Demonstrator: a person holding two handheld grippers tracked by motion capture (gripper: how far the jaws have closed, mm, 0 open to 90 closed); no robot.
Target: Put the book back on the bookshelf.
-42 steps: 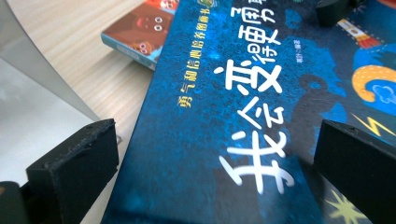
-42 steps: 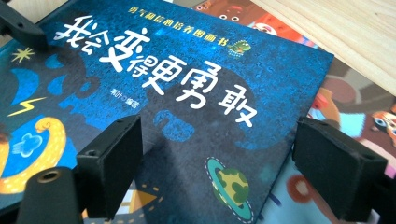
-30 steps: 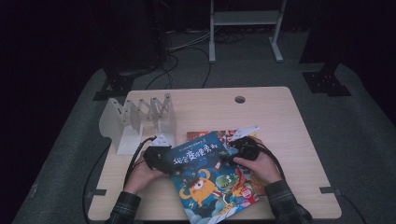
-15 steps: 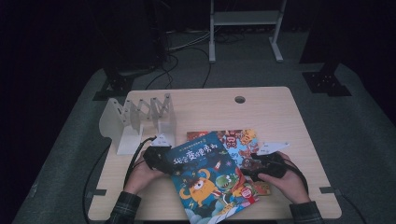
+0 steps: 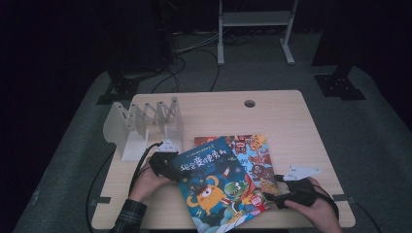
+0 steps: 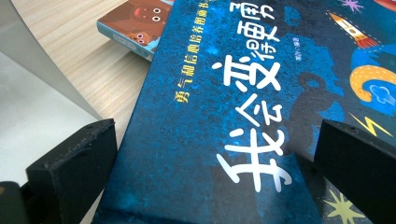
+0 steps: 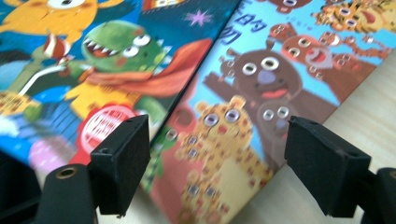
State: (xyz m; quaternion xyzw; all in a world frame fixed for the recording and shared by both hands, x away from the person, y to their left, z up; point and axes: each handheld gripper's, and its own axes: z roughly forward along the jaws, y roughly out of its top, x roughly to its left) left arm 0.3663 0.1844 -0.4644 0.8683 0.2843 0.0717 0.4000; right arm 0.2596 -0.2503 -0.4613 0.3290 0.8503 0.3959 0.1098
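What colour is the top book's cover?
Dark blue with white lettering on the top book, clearest in the left gripper view.

Black grippers w/ square jaw blocks, brass screws, black cables, grey plate; plaid sleeve [image 5: 130,213].

A light wooden table [image 5: 272,114] carries a white folding rack [image 5: 141,124] at its left side. Right of the rack lies a brown animal book [image 5: 255,158] flat on the wood, and a blue monster book [image 5: 214,189] rests slanted, partly over that book, near the front edge
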